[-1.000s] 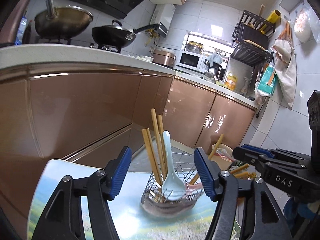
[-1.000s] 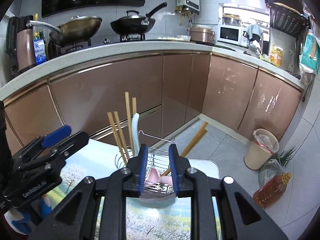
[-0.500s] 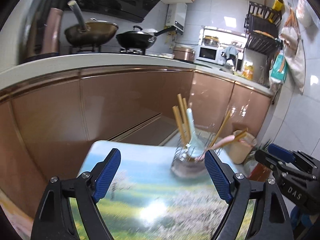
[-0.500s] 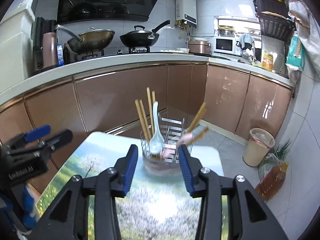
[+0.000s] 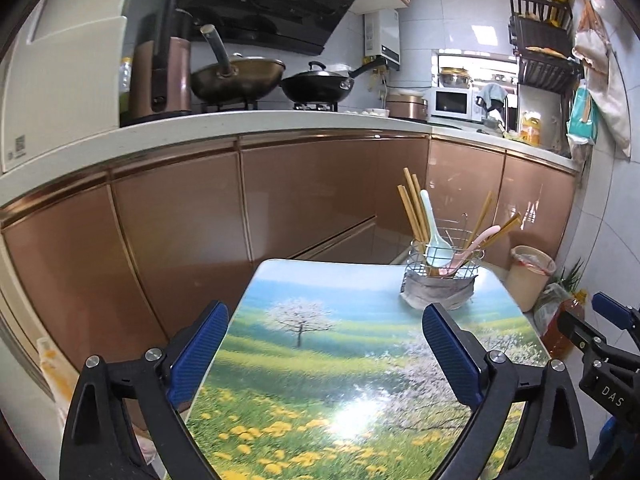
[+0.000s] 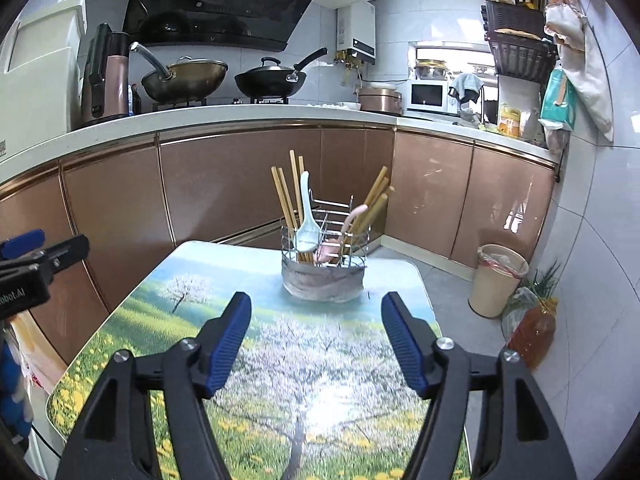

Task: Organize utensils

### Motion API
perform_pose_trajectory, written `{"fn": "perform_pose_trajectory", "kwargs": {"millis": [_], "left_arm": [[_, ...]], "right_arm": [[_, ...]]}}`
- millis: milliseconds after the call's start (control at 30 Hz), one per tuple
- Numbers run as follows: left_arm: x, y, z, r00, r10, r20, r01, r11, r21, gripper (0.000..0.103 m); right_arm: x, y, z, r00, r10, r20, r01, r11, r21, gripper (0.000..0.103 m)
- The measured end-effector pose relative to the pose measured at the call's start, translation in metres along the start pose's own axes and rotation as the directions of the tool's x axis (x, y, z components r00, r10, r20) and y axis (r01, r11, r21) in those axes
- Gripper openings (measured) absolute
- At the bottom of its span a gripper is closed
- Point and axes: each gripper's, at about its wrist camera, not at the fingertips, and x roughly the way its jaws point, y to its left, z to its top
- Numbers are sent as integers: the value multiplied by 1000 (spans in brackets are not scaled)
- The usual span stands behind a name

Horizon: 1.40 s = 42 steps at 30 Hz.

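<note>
Both tools pulled back from wire caddy (image 6: 323, 258); left tool (image 5: 326, 350) and right tool (image 6: 316, 344) jaws just opened, nothing gripped, utensils left in caddy on worktop (image 6: 192, 312)

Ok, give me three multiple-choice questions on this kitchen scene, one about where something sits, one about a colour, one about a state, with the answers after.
1. Where does the wire caddy stand?
A. at the far end of the small table
B. on the counter
C. on the floor

2. What colour is the spoon standing beside the left bundle of chopsticks?
A. red
B. pale blue
C. black

3. How are the right gripper's jaws?
A. shut on a spoon
B. shut on chopsticks
C. apart, nothing between them

Answers: 1 A, the caddy rests on the landscape-printed tabletop's far end. 2 B, its bowl and handle are pale blue. 3 C, only tabletop shows between the blue pads.
</note>
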Motion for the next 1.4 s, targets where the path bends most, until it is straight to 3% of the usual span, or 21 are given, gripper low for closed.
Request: {"fn": "perform_pose_trajectory", "kwargs": {"millis": [267,600,1400], "left_arm": [[-17,-1,-9,999,14,30,-16,999,43,100],[-20,-2,-16,1000,0,22,-1,999,45,102],[-6,-5,-25,999,-38,-13,38,999,32,102]], "right_arm": [[-9,-3,-19,1000,-18,0,18,1000,14,69],[-16,-10,-27,998,-52,37,51,998,24,78],[0,-22,-35,996,-86,29,85,996,35,79]]}}
